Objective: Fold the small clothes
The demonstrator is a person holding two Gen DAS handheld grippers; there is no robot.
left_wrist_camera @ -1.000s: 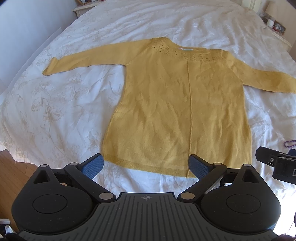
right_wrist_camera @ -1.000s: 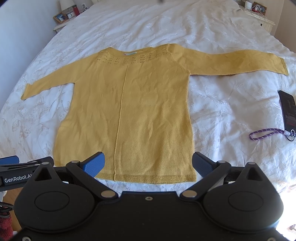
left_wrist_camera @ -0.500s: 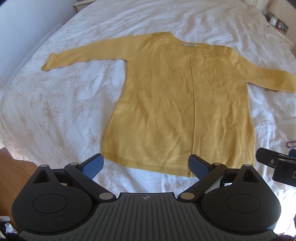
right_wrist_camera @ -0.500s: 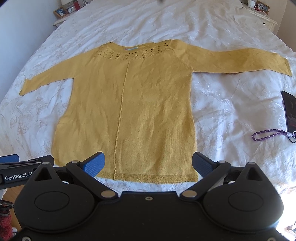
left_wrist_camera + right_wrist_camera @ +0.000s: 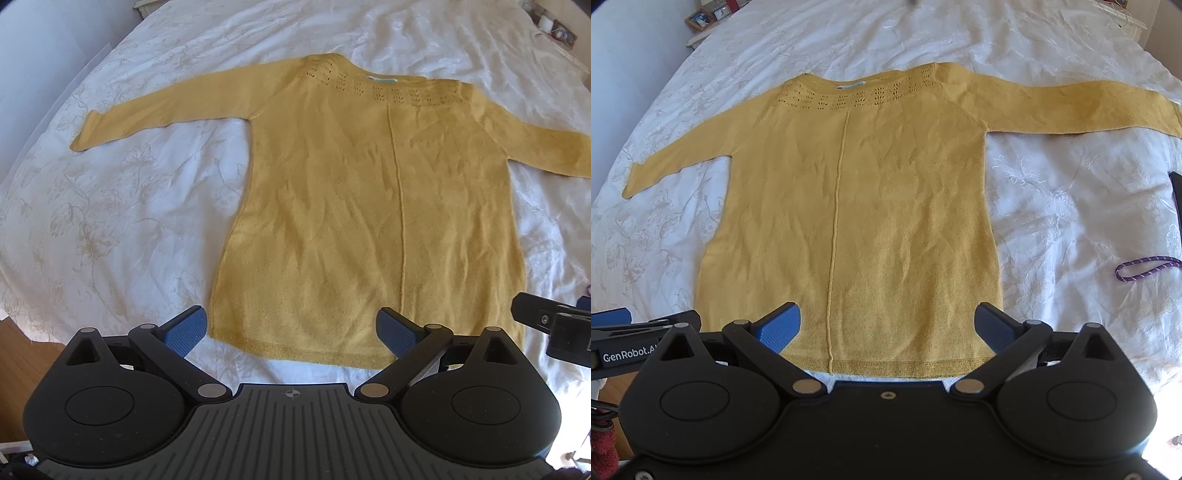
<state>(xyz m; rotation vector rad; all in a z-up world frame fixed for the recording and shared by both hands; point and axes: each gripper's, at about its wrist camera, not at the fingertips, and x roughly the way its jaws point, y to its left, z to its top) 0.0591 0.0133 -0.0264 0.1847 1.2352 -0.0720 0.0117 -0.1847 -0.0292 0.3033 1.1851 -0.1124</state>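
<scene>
Two grippers hang over the near edge of the bed, each with its blue-padded fingers spread wide and nothing between them. Taking the yellow sweater (image 5: 369, 206) as the landmark: the left gripper (image 5: 291, 328) sits just short of its hem, towards the hem's left half, one blue pad (image 5: 186, 330) just outside the bottom left corner and the other over the hem near the centre seam. The right gripper (image 5: 888, 326) hovers above the hem's right half, its left pad over the fabric beside the centre seam and its right pad close to the bottom right corner; whether any pad touches the knit cannot be told. In each view the other gripper shows as a dark clamp at the frame's side, level with the hem. The sweater itself lies flat and face up on the white bedspread (image 5: 110, 221), which carries a pale flower pattern, hem nearest and neckline farthest, a raised seam running up its middle. To the right of its body, well apart from it, lies a purple cord loop (image 5: 1145, 267), and beyond that a dark flat object (image 5: 1176, 199) at the frame's edge, too cropped to name. Farther up, both sleeves stretch straight out sideways from the shoulders, the left one ending in a turned cuff. A band of eyelet holes runs under the neckline, with a small label (image 5: 851, 85) showing inside the collar. Beyond the neckline is more rumpled bedspread, then a bedside surface with small framed pictures (image 5: 701, 18) at the far left corner.
</scene>
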